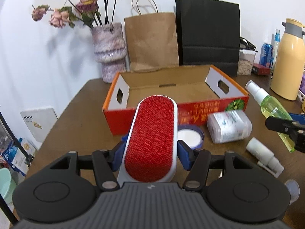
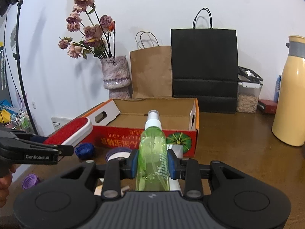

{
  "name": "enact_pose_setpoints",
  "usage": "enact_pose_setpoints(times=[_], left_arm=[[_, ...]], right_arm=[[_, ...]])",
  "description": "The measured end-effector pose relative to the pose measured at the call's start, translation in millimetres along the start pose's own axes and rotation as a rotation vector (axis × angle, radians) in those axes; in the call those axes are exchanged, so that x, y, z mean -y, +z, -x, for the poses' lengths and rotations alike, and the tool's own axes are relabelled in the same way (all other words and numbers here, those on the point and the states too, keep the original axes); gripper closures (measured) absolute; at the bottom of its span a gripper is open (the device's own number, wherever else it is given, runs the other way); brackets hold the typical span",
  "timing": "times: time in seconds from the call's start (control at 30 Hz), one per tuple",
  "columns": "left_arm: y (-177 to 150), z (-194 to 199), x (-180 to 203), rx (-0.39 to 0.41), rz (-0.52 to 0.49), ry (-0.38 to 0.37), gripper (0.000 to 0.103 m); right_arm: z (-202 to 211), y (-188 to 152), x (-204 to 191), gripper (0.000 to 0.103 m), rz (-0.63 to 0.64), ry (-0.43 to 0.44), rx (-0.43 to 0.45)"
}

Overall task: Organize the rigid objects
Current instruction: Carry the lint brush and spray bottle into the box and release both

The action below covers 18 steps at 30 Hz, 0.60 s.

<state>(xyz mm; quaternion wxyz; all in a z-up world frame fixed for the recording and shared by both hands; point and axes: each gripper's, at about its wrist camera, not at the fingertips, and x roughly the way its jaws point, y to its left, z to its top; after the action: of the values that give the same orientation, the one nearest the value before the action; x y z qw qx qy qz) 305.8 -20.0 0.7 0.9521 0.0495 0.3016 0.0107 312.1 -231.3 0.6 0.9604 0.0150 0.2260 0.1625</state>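
Red bristles cover the top face of the lint brush (image 1: pixel 152 139), which the left gripper (image 1: pixel 150 152) pinches by its white sides between blue pads (image 1: pixel 118 152). The brush is held off the wooden table (image 1: pixel 80 114) and points ahead toward the cardboard box (image 1: pixel 171 89), whose near red wall lies just past the brush's tip. Below the brush's right side sits a round blue-rimmed lid (image 1: pixel 190 135), and further right a clear plastic tub (image 1: pixel 228 126) lies on its side. A small white spray bottle (image 1: pixel 265 156) lies to the right of this gripper.

The right gripper (image 2: pixel 153 162) is clamped on a green spray bottle (image 2: pixel 153 152), white nozzle pointing forward at the same box, directly ahead. To its left the other gripper and brush appear, with a blue cap (image 2: pixel 84 149) below them and a purple cap (image 2: pixel 30 180) nearer. A yellow flask (image 2: pixel 291 99) stands far right. Behind the box stand a vase of dried roses (image 2: pixel 116 76), a brown paper bag (image 2: pixel 151 72) and a black paper bag (image 2: pixel 205 63).
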Motion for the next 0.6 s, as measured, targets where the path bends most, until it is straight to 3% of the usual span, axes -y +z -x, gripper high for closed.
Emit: enact_pose_setpoints(times=[0.6], left_arm=[[69.1, -37.5, 5.5, 0.059, -0.024, -0.003, 0.044]], right_arm=[[-51.6, 47.9, 5.2, 0.073, 0.026, -0.010, 0.017]])
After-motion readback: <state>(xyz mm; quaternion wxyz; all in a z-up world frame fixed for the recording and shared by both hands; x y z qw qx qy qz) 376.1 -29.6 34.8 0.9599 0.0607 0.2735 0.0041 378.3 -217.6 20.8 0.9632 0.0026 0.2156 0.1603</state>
